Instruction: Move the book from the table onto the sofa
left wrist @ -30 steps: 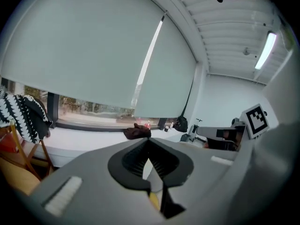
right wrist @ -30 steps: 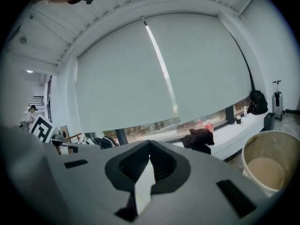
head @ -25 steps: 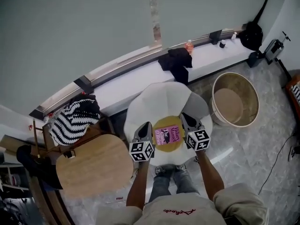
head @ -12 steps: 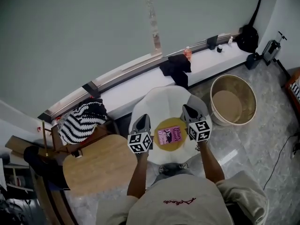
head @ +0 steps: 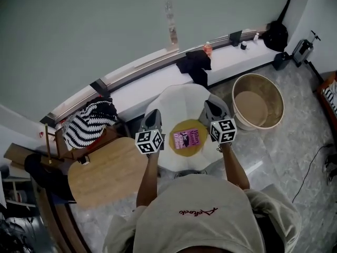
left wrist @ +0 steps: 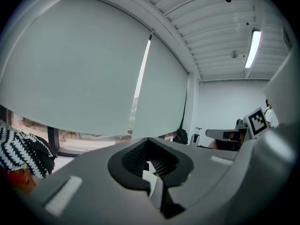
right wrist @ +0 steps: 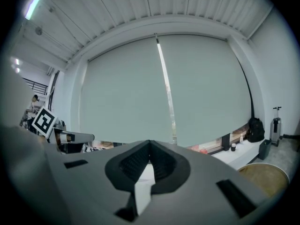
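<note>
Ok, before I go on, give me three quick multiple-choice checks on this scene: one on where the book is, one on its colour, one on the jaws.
1. Where does the book lie?
A. on the wooden table
B. on the round yellow cushion of the white sofa
C. on the window ledge

2. What colour is the book's cover?
A. purple-pink
B. green
C. black

3. How do the jaws of the left gripper and the right gripper stand?
A. both wide open
B. shut on the book
C. both shut, holding nothing

Answers:
1 B: the head view shows it on the yellow cushion.
2 A: the cover is purple-pink with pale print.
3 C: each gripper view shows its jaws together, and the book lies apart, between the two grippers.
</note>
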Demonstrator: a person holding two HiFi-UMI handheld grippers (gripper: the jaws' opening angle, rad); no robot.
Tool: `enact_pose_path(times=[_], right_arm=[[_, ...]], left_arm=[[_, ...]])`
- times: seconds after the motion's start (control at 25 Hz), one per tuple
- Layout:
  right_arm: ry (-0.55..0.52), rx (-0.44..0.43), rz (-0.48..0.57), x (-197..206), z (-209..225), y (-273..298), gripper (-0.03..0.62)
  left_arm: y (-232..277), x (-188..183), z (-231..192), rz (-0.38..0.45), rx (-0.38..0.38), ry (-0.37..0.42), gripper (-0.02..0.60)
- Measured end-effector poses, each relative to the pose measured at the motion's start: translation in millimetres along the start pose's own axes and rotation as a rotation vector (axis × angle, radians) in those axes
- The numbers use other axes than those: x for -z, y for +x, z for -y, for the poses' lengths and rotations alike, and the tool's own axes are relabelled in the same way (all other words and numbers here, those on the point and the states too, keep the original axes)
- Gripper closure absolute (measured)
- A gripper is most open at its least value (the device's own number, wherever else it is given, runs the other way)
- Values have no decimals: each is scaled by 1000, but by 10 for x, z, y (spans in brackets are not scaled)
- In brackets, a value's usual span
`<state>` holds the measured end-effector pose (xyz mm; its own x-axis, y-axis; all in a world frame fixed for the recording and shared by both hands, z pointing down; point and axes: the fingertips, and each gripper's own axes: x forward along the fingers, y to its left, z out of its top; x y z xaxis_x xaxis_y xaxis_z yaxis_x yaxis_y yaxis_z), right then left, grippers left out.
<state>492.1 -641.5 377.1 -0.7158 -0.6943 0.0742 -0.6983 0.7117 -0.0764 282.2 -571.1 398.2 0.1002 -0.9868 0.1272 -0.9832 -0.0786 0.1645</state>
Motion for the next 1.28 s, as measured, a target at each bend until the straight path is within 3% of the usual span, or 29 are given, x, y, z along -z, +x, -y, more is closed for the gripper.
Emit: enact_pose_path(times=[1.28], right_arm=[[-61,30,10,-174,-103,76,586]], left_arm=[[166,-201,-30,19,36,29,572]])
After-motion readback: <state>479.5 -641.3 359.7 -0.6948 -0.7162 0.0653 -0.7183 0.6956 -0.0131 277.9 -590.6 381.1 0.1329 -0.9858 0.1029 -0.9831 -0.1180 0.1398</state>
